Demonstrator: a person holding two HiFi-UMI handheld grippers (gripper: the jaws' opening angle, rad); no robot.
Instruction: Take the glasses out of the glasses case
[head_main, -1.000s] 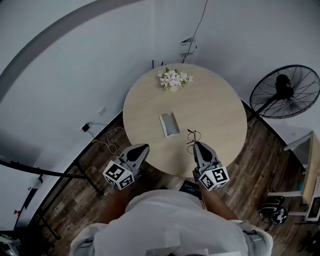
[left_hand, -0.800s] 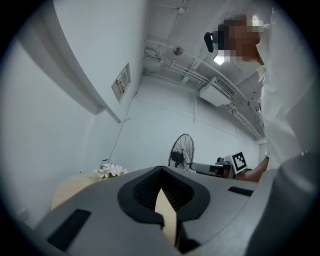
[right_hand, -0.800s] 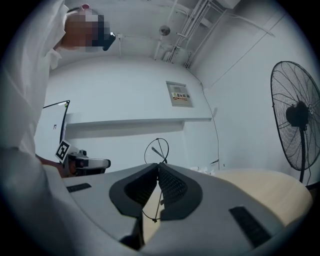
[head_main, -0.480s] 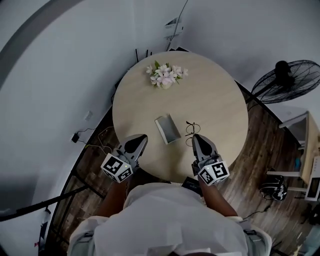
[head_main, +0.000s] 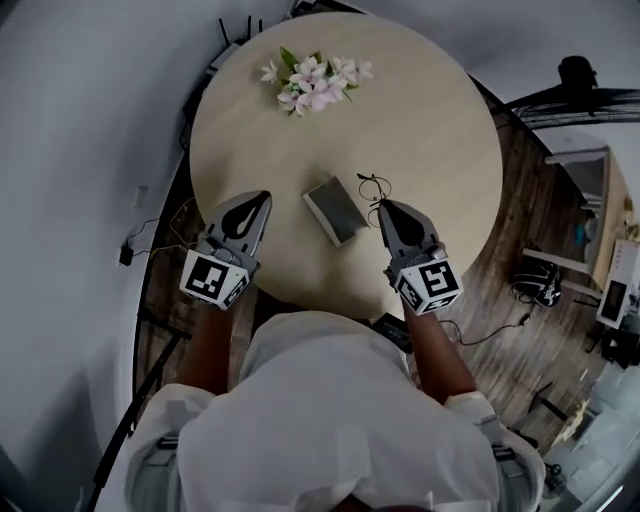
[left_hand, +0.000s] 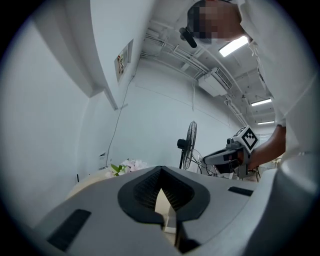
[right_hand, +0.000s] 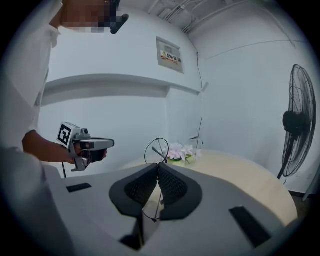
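A grey glasses case (head_main: 335, 208) lies near the front of the round wooden table (head_main: 420, 120). Just right of the case, my right gripper (head_main: 383, 207) is shut on thin wire-framed glasses (head_main: 374, 185). In the right gripper view the gripper (right_hand: 158, 167) pinches the wire frame, and a round lens rim and temple (right_hand: 160, 152) stick up past its tips. My left gripper (head_main: 262, 197) hangs over the table's left front edge, apart from the case. Its jaws (left_hand: 161, 172) are shut with nothing between them.
A bunch of pink and white flowers (head_main: 312, 85) sits at the far side of the table. A standing fan (head_main: 578, 78) is on the floor to the right, with cables and gear beyond it. A wall runs along the left.
The head camera has tilted down and closer, so the table fills more of the view. Both grippers now reach further over the table's front. The glasses stay in the right gripper beside the case.
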